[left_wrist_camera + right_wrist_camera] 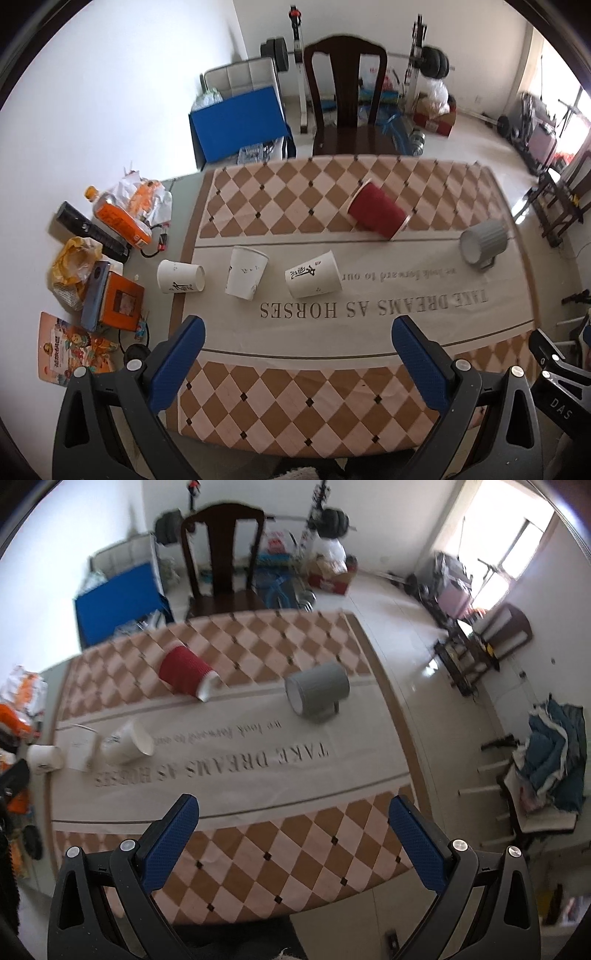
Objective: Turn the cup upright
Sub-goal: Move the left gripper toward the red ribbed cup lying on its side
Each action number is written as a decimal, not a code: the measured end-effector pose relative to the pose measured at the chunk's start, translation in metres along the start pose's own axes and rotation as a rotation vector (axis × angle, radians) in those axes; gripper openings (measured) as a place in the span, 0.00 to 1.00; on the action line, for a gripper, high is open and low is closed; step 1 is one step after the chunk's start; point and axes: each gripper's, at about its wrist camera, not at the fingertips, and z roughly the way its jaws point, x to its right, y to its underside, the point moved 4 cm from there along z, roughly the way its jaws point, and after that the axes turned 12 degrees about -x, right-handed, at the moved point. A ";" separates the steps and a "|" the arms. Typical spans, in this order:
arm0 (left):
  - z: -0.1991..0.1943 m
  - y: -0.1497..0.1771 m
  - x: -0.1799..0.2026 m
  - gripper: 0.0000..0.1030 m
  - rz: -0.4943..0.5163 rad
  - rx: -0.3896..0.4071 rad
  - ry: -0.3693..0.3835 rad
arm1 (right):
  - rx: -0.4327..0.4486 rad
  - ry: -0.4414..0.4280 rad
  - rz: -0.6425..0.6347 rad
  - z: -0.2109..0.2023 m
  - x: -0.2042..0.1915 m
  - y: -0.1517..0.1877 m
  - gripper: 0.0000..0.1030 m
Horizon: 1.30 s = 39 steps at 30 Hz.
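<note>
Left gripper (297, 334): lower frame of the left wrist view, blue-padded fingers spread wide, nothing between them, held above the near edge of the tablecloth (369, 406).

Right gripper (293, 814): lower frame of the right wrist view, fingers likewise spread wide and empty.

Cups, five, all lying on their sides on the cloth, all apart from both grippers:
- Red cup (378, 209), centre right of the left view, on the checkered band, mouth toward lower right; upper left of centre in the right view (184, 674).
- Grey mug (484, 240), right of frame, handle against the cloth; centre of the right view (319, 690), straight beyond the right gripper's opening.
- White paper cup with black lettering (314, 275), just above the left gripper's opening, nearest to it.
- Plain white paper cup (245, 273), left of it.
- White paper cup at the cloth's left edge (181, 277), mouth to the right.

Dark wooden chair (347, 96), top centre, behind the table.

Clutter of packets and an orange bottle (120, 218), left of frame.
</note>
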 end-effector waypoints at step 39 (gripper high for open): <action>0.255 -0.184 0.115 0.91 -0.344 -0.476 0.397 | -0.442 0.048 -0.023 0.301 -0.006 -0.138 1.00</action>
